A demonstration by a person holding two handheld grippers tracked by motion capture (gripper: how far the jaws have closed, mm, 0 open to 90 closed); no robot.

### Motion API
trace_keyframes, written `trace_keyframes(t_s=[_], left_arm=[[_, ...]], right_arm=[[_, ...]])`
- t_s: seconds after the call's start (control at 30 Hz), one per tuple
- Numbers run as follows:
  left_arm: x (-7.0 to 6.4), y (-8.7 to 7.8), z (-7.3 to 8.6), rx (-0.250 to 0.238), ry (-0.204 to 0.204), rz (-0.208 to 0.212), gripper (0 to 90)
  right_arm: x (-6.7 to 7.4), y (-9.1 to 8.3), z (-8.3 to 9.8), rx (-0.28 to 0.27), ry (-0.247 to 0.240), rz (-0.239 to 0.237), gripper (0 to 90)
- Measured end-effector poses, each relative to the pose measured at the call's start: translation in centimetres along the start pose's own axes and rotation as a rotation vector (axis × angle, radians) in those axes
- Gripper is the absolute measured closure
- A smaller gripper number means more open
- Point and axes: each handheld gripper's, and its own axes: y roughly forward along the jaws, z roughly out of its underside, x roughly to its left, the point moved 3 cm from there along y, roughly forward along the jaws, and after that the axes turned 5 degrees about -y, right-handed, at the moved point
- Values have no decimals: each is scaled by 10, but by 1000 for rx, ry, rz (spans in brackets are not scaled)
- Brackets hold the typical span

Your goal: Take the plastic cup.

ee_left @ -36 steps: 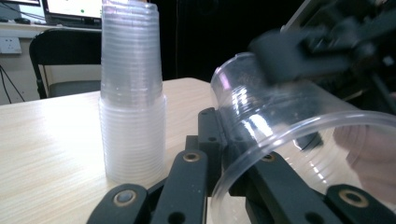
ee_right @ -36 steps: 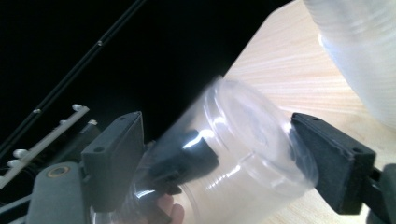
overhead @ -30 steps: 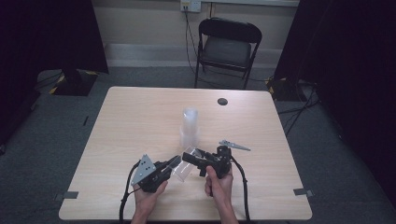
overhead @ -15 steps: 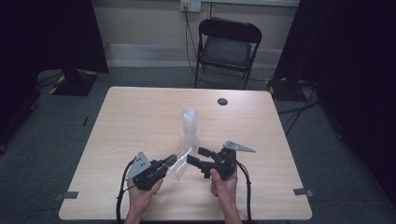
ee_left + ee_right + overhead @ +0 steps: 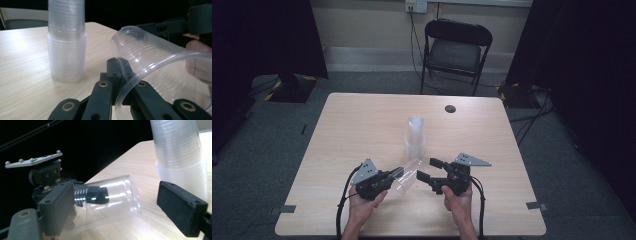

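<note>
Currently one cup (image 5: 406, 176) separated, held sideways just in front of the cup stack (image 5: 415, 136).
Left gripper (image 5: 393, 176) is clamped on the cup's rim wall; right gripper (image 5: 427, 170) stands wide open, empty, beside the cup's base. Next move likely needs setting it upright.

Beyond the far edge of the table (image 5: 362, 125) we see a black folding chair (image 5: 455, 52) on grey carpet. A small dark round disc (image 5: 450, 108) sits near the table's far right corner. On the wall above the chair we see an outlet (image 5: 416, 5) with cables hanging down.

High cam looks down on table (image 5: 362, 125); gripper cams close, share cup stack (image 5: 67, 42).
</note>
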Motion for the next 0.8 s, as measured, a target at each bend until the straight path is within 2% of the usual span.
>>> trace_keyframes(t_s=[0.13,0.23,0.47,0.57,0.8], left_arm=[[-1,4,-1,32,11,8,892],[-1,6,-2,41,-3,24,894],[3,5,-4,61,-34,32,897],[4,6,-9,92,-14,30,897],[3,12,-12,172,32,52,896]], right_arm=[[2,-4,-1,10,-31,7,142],[2,-7,0,14,-44,7,143],[5,-8,3,31,-75,6,149],[7,-7,3,45,-102,7,150],[10,-6,-2,80,-191,24,150]])
